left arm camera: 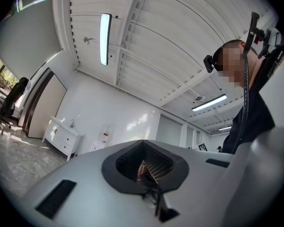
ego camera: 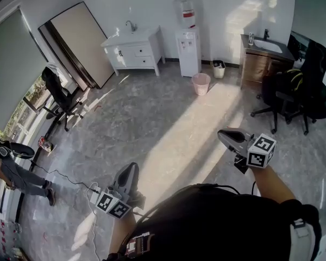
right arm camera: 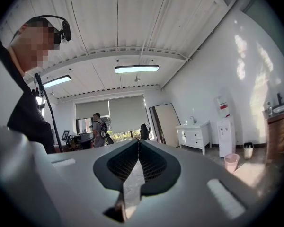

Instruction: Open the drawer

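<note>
A white cabinet (ego camera: 135, 50) with drawers (ego camera: 143, 51) and a sink on top stands against the far wall, well across the floor from me. It also shows small in the left gripper view as the white cabinet (left arm camera: 61, 136), and in the right gripper view as the white cabinet (right arm camera: 194, 135). My left gripper (ego camera: 130, 170) is held low at the lower left, its jaws shut with nothing in them. My right gripper (ego camera: 224, 136) is held out at the right, its jaws closed together and empty. Both point toward the far wall.
A water dispenser (ego camera: 188, 49), a pink bin (ego camera: 200, 83) and a small bin (ego camera: 219, 68) stand by the far wall. A wooden sink cabinet (ego camera: 262, 64) and black office chair (ego camera: 293, 94) are at the right. Another chair (ego camera: 58, 94), a person (ego camera: 16, 173) and floor cables (ego camera: 70, 178) are at the left.
</note>
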